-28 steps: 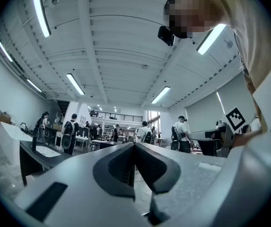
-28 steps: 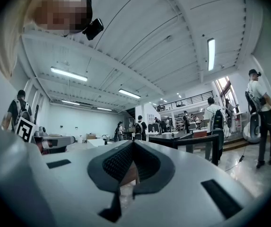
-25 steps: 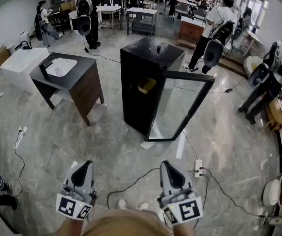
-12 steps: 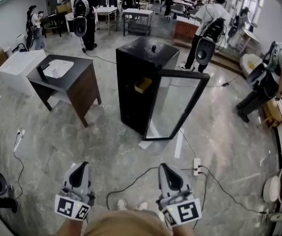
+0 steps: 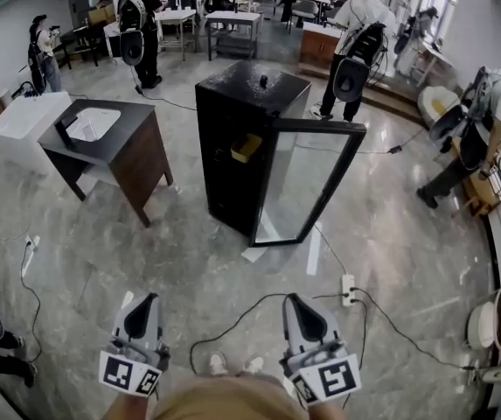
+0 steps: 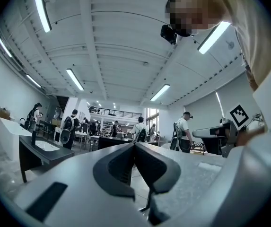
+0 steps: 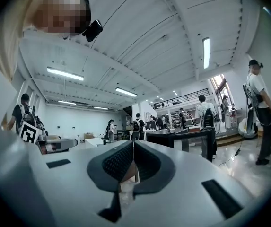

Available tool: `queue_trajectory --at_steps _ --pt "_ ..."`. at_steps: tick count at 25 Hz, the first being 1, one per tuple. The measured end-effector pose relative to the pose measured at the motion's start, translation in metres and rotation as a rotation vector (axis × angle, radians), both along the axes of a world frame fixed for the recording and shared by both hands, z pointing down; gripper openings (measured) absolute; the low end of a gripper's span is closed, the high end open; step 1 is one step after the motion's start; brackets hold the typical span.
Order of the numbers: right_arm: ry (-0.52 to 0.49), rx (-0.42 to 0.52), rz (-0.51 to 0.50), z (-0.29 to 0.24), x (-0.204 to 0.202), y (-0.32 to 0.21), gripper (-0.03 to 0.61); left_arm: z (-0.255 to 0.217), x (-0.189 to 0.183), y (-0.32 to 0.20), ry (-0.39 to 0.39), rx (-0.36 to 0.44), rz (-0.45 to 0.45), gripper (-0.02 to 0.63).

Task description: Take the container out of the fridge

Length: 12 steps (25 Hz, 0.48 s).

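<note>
A black fridge point(image 5: 233, 138) stands in the middle of the floor with its glass door point(image 5: 302, 182) swung open towards me. Inside, on an upper shelf, sits a yellow container point(image 5: 247, 148). Both grippers are held low at the bottom of the head view, far short of the fridge. My left gripper point(image 5: 143, 305) is shut, its jaws meeting with nothing between them point(image 6: 134, 145). My right gripper point(image 5: 302, 303) is also shut and empty point(image 7: 133, 143). In the right gripper view the fridge point(image 7: 182, 143) shows ahead, beyond the jaws.
A dark wooden sink cabinet point(image 5: 110, 147) stands left of the fridge, a white tub point(image 5: 23, 116) beyond it. A power strip point(image 5: 348, 289) and cables point(image 5: 233, 322) lie on the marble floor ahead of me. Several people with backpacks stand behind and to the right.
The fridge and room have slid slightly left and nearer in the head view. Both grippers stay shut in the same place at the bottom of the picture.
</note>
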State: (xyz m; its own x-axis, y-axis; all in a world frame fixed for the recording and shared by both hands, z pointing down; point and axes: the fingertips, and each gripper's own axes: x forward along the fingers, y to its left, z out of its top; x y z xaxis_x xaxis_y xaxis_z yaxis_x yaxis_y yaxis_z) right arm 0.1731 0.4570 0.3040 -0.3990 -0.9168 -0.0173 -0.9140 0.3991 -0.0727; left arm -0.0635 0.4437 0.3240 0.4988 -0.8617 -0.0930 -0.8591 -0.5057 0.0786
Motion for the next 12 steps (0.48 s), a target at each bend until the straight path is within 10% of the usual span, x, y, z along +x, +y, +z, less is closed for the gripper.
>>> queue_trajectory --at_steps 12 --pt "0.036 -0.011 0.013 0.008 -0.039 -0.014 0.002 0.012 -0.036 -0.018 0.012 -0.006 0.015 0.002"
